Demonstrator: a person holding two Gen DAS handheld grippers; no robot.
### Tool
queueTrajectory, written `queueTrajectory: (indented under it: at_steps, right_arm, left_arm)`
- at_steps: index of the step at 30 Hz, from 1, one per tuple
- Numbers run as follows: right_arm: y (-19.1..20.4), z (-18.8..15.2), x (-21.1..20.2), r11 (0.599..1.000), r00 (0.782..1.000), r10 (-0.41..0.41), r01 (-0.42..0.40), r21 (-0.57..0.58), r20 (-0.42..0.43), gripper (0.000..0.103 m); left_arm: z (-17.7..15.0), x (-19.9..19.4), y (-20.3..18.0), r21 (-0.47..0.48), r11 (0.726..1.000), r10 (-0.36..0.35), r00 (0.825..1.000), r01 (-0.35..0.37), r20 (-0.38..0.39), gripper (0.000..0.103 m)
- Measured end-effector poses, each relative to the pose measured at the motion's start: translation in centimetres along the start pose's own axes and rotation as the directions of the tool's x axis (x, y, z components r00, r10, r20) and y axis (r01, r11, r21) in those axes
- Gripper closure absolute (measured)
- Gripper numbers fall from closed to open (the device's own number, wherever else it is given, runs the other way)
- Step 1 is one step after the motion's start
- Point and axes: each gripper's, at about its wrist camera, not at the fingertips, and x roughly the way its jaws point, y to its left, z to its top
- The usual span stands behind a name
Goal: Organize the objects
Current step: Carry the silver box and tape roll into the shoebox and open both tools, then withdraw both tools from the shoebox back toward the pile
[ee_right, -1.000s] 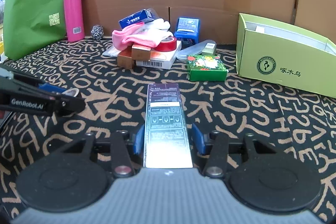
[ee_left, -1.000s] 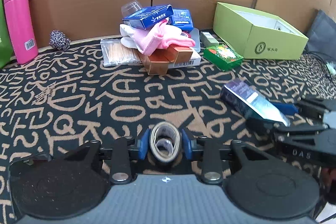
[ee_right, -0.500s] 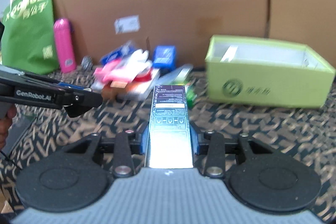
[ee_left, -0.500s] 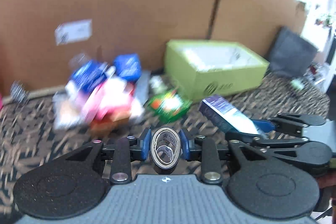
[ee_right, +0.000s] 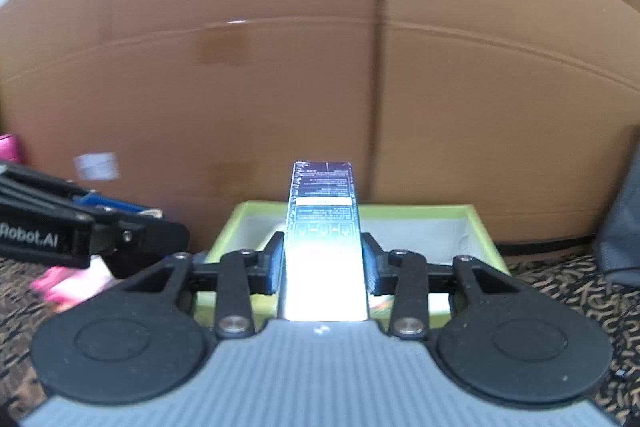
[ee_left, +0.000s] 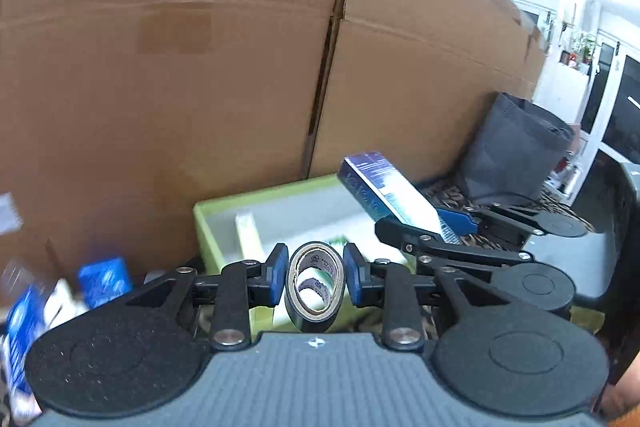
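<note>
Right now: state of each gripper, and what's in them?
Left gripper: shut on the tape roll, squeezed oval.
Right gripper: shut on the long dark carton, above the green box.

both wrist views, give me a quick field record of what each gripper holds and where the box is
left gripper: shut on tape roll, squeezed oval
right gripper: shut on dark carton, long side pointing forward
green box: open, ahead of both grippers, against the cardboard wall
box contents: pale interior, a white piece at its left; the rest unclear
left of box: blurred blue and pink items
surface: patterned cloth
</note>
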Motion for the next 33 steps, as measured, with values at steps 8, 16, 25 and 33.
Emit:
queueTrajectory:
  at_steps: [8, 16, 25, 33]
  right_arm:
    - [-6.9, 0.5, 6.6, 0.968, 0.993, -0.106, 0.094, 0.233, 0.042, 0.065]
    - [-7.8, -1.5, 11.4, 0.974, 0.993, -0.113, 0.116, 0.194, -0.027, 0.062]
    - [-6.6, -1.8, 9.9, 0.982, 0.983, -0.182, 0.182, 0.045, -0.008, 0.006]
    - [-3.1, -2.0, 4.3, 0.985, 0.986, -0.157, 0.160, -0.060, 0.048, 0.000]
  left_arm:
    - [1.9, 8.7, -0.3, -0.046, 0.998, 0.031, 0.998, -0.034, -0.063, 0.072]
    - [0.6, 12.4, 0.6, -0.073, 0.996, 0.037, 0.996, -0.043, -0.082, 0.063]
    - [-0.6, 10.3, 1.7, -0.126, 0.989, 0.074, 0.997, -0.077, -0.033, 0.015]
    - [-1.6, 4.2, 1.7, -0.072, 0.993, 0.100, 0.994, -0.097, 0.049, 0.011]
